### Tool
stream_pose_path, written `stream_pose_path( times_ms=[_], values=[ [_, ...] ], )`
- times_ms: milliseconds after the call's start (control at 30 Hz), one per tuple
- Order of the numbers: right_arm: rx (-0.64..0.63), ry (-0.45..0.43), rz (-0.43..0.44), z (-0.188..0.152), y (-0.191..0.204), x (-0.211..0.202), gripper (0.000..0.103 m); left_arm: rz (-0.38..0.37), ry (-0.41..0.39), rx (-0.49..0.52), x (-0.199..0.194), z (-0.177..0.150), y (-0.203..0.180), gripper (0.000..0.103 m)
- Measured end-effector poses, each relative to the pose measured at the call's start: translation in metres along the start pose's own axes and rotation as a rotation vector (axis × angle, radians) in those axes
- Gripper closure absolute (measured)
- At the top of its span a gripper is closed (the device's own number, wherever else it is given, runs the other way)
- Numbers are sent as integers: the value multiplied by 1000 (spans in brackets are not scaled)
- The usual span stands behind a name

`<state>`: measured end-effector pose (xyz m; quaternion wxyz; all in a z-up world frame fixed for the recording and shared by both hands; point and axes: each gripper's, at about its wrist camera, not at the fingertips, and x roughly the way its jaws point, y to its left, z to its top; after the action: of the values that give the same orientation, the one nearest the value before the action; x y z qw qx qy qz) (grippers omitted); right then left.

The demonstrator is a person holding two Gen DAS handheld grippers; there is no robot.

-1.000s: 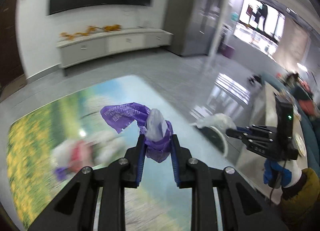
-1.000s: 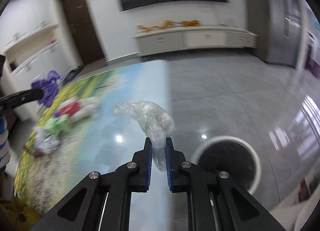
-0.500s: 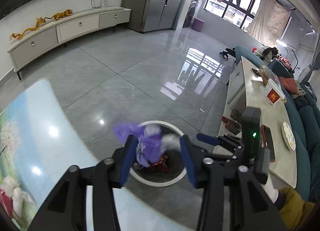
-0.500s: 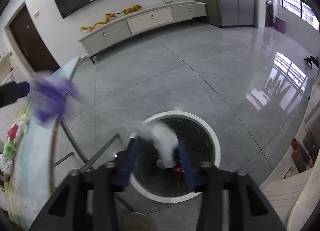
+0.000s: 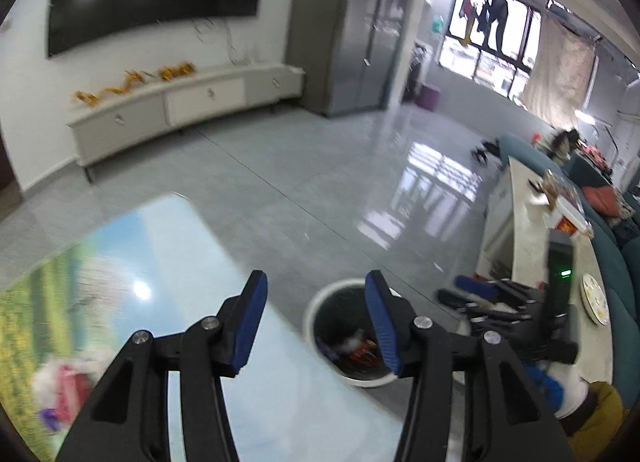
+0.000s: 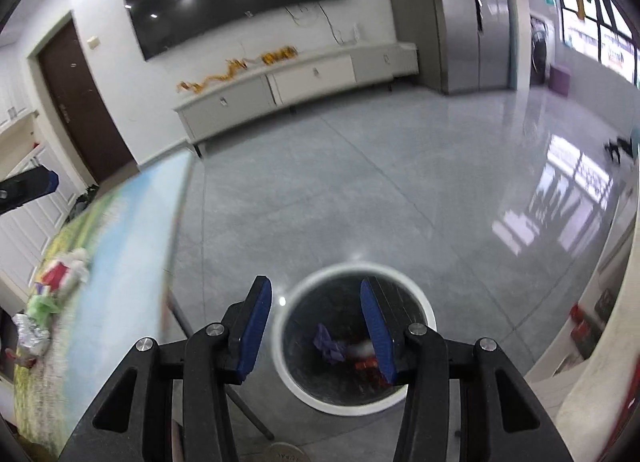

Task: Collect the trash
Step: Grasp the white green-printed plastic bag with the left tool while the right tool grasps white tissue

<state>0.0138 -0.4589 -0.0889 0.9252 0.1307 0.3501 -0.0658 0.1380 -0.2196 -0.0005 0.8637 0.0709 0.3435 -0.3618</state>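
Both grippers were spread wide and held nothing: the left gripper hung over the edge of the surface, the right gripper above the trash bin on the floor. A purple wrapper lay inside the bin with red scraps. More trash waited on the surface (a blurred heap). Reaching back hastily, a gripper could sweep light pieces off the edge, and crumpled film might slip from the pads.

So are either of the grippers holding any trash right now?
No. The left gripper and right gripper are both open and empty; the purple wrapper lies in the bin.
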Motion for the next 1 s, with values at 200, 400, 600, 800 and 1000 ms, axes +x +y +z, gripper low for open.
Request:
stream_pose_path(
  times_ms=[200, 400, 600, 800, 1000],
  values=[
    [-85, -130, 57, 22, 49, -60, 58, 159, -102, -47, -93, -8, 82, 54],
    [-192, -206, 140, 40, 116, -92, 55, 315, -138, -131, -172, -52, 166, 54],
    [-281, -182, 203, 41, 177, -79, 54, 335, -49, -212, -187, -119, 213, 54],
    [-344, -94, 240, 28, 225, -44, 54, 288, 120, -278, -146, -183, 222, 54],
    [-387, -9, 273, 16, 257, -6, 54, 238, 235, -360, -107, -206, 232, 54]
  ],
)
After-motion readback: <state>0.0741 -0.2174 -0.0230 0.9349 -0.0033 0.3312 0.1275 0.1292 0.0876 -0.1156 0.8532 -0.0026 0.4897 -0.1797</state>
